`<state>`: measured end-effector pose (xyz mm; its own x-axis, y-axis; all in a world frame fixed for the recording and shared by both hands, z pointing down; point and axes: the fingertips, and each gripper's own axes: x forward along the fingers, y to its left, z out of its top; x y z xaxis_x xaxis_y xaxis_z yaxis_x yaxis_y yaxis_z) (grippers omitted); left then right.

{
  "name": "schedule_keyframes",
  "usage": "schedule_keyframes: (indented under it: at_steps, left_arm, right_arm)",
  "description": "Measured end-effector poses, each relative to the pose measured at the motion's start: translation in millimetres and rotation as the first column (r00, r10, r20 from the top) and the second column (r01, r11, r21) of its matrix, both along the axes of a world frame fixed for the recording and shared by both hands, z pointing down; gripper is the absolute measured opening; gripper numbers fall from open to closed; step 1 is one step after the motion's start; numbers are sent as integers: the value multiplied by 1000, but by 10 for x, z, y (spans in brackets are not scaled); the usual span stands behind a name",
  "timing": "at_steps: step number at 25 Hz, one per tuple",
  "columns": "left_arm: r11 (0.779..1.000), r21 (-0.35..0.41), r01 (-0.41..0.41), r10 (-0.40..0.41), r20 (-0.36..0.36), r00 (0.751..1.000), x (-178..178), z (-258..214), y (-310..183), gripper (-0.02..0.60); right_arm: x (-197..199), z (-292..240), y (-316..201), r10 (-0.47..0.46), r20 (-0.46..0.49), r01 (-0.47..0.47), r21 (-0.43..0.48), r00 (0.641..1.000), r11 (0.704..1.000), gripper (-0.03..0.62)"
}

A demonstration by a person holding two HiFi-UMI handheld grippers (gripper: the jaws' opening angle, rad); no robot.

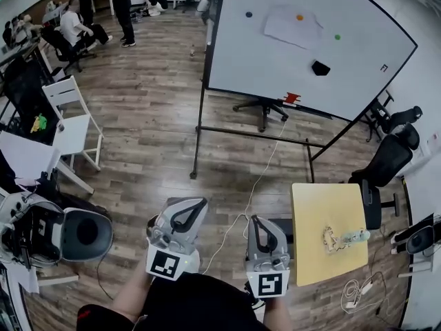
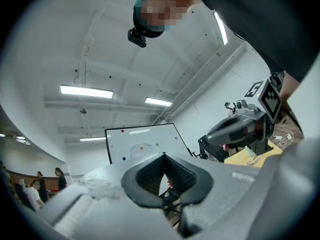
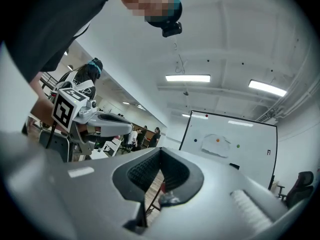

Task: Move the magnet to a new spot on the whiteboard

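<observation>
Honestly, not much to read here, no real words, brands or numbers that I can make out. Closest thing is the black-and-white square marker (image 1: 167,263) on the cube of the left claw (image 1: 198,203) and a matching one (image 1: 269,284) on the cube of the right claw (image 1: 253,220), just blocky code patterns, no letters. The whiteboard (image 1: 275,67) has one tiny dark mark (image 1: 384,67) near its right edge, too small to read. Anything else is too blurry to tell.
</observation>
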<state>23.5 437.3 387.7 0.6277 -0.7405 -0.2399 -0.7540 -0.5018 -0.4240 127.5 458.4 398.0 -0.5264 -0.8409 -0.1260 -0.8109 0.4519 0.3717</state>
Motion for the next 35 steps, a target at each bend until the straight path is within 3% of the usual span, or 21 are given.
schedule_keyframes:
  at_steps: [11, 18, 35]
  left_arm:
    - [999, -13, -35, 35, 2, 999, -300, 12, -1225, 2]
    - [999, 8, -41, 41, -8, 999, -466, -40, -1577, 2]
    - [1000, 17, 2, -2, 7, 1000, -535, 9, -2382, 2]
  right_arm:
    - [-380, 10, -1251, 22, 6, -21, -25, 1000, 999, 3]
    - [-565, 61, -1645, 23, 12, -22, -51, 1000, 998, 3]
    - [-748, 50, -2598, -41, 2, 41, 2, 999, 999, 3]
